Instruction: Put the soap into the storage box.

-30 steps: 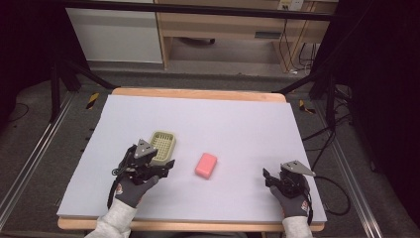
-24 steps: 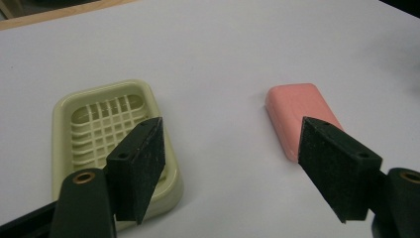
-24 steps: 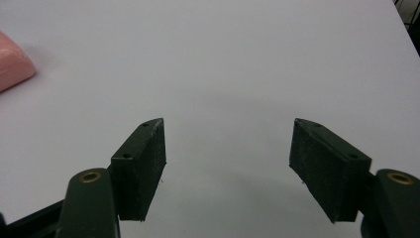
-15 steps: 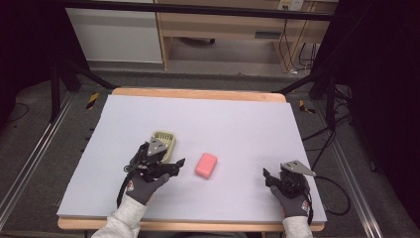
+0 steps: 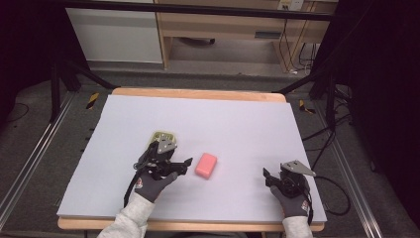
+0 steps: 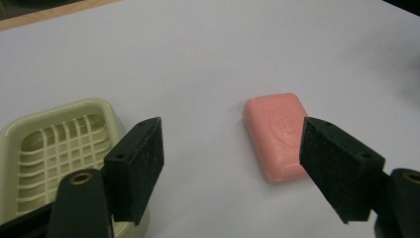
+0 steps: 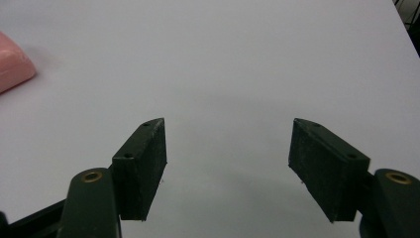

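The left tool is hovering with its jaws spread, having just been opening, nothing between them, right next to the pink rounded bar of soap that's lying flat on the white worktop. The pale green plastic soap dish is sitting just behind that tool (partly hidden in the high view). The right tool is resting well apart, jaws spread over bare worktop.

A lab or recording studio set up for filming. At the centre of the high view stands a wooden table covered by a plain white board. Black tripod legs stand at upper left and upper right. Metal floor rails run along both sides. Loose cables hang by a light wooden cabinet at the top.
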`<action>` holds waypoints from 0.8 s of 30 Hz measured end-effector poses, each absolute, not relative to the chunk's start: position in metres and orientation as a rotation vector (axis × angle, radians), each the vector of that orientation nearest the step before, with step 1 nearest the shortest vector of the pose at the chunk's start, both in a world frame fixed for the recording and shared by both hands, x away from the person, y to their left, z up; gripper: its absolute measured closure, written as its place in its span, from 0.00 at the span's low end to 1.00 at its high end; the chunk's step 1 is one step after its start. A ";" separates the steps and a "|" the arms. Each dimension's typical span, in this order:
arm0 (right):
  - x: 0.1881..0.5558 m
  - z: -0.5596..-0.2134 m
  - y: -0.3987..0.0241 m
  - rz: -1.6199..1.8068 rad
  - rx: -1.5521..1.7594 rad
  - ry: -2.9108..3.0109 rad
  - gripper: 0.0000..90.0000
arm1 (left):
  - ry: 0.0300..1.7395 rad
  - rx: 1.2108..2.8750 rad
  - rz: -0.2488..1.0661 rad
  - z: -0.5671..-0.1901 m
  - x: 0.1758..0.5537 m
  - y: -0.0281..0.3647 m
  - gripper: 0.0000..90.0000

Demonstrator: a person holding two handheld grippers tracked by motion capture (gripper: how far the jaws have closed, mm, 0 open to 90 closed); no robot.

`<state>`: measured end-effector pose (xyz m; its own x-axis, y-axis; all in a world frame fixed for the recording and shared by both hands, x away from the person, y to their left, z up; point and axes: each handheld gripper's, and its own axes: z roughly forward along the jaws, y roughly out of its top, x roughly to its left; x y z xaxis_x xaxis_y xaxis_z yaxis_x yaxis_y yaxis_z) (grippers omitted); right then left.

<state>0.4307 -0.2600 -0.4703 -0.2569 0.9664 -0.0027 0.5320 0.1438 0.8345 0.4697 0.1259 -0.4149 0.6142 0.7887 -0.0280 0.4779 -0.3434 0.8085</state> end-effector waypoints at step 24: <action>0.431 -0.470 -0.259 1.008 1.432 1.871 0.35 | 0.975 2.053 0.447 -0.425 0.478 0.094 0.26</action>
